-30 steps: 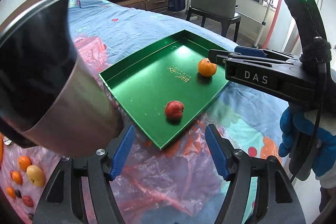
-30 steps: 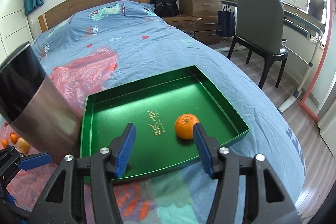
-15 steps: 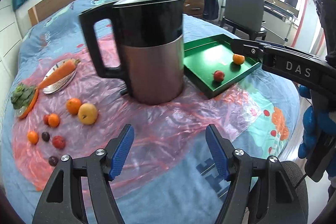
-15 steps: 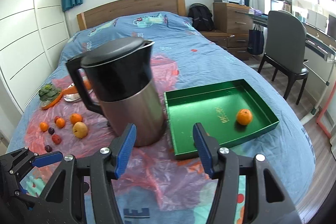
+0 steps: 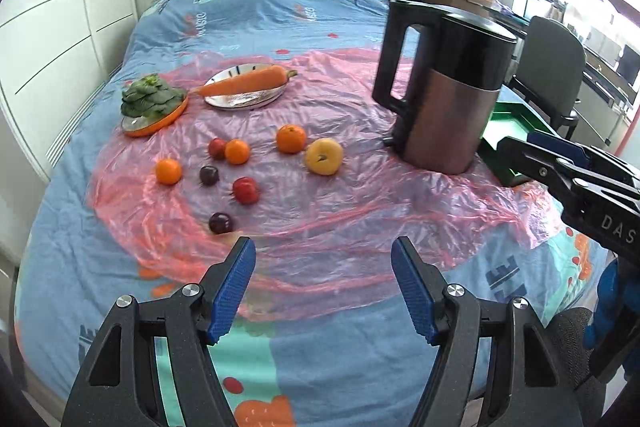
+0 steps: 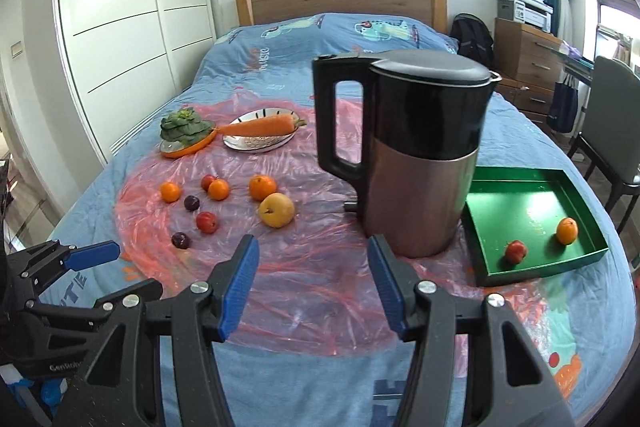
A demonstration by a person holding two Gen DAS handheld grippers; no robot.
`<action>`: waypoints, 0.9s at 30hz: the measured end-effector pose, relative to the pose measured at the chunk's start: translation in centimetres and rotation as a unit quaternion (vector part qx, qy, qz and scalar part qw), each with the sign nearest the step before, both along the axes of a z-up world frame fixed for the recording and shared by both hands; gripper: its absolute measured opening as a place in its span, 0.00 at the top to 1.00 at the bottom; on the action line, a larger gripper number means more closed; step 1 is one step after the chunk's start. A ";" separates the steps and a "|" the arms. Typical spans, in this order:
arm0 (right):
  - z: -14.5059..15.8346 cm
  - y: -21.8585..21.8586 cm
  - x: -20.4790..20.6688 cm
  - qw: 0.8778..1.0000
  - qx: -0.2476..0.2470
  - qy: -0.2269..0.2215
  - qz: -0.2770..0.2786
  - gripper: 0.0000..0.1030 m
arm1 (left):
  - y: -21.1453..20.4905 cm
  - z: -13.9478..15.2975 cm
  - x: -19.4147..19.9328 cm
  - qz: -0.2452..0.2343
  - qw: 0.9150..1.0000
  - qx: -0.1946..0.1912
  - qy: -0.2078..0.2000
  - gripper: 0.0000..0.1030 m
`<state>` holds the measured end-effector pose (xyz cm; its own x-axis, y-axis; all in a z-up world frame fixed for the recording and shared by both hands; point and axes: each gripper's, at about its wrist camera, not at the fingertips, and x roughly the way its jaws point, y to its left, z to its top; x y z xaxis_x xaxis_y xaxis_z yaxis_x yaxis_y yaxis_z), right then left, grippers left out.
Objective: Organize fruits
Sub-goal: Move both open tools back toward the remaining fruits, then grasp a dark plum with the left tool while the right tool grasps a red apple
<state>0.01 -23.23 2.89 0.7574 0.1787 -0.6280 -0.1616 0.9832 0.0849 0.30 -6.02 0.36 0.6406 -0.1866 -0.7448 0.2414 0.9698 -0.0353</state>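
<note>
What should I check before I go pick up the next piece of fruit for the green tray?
1. Left hand-held gripper empty, jaws apart: ok.
2. Right hand-held gripper empty, jaws apart: ok.
3. Green tray has free space beside the orange and red fruit already in it: ok.
4. Loose fruit within sight, such as the yellow apple: ok.
5. Kettle stands between the loose fruit and the tray, so the carry path is blocked: not ok.
6. Plastic sheet flat enough to grasp from: cannot tell.

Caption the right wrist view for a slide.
Open right gripper facing a black-and-steel electric kettle, loose fruits on pink plastic sheet, two fruits in green rectangular tray.
</note>
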 end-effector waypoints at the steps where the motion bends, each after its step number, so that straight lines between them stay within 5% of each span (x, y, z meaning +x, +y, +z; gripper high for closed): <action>1: -0.3 0.5 0.1 1.000 0.000 0.003 0.005 0.33 | 0.9 -0.5 0.2 0.008 1.000 -0.003 0.002 0.37; 10: -3.9 3.4 2.6 0.999 -0.001 0.028 0.016 0.33 | 8.0 -5.3 3.0 0.071 0.997 -0.016 0.000 0.38; 27: -9.5 13.6 12.2 0.991 0.047 0.081 0.090 0.33 | 10.5 -10.8 10.9 0.014 0.998 -0.055 0.020 0.52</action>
